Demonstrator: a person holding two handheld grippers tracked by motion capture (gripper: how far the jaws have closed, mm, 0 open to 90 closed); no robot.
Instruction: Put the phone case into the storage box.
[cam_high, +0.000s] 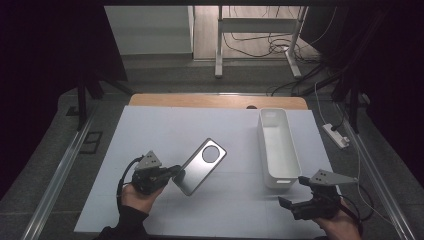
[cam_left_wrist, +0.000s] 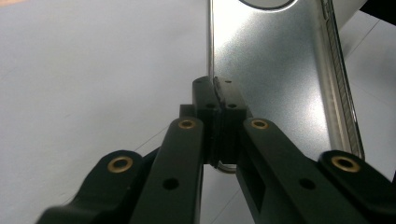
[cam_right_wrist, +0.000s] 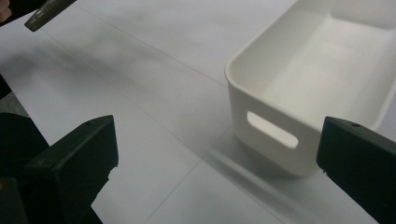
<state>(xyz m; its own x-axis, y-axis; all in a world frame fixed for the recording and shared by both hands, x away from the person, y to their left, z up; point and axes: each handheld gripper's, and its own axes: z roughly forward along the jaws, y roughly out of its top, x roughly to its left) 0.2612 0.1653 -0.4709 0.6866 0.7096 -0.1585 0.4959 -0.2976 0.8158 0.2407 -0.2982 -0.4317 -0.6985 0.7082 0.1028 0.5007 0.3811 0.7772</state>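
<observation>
Flat brushed-metal plate (cam_high: 201, 166) — round hole.

Before you a white sheet (cam_high: 165, 135) covers the wooden table (cam_high: 200, 100); a white bin (cam_high: 278, 148) stands on it.

Left gripper (cam_high: 176, 173) near the table's front-left, jaws clamped together, pointing right, left hand (cam_high: 137, 196) gripping its body from below, right gripper (cam_high: 292, 191) at the front-right edge, jaws spread wide, right hand (cam_high: 344, 226) under it
</observation>
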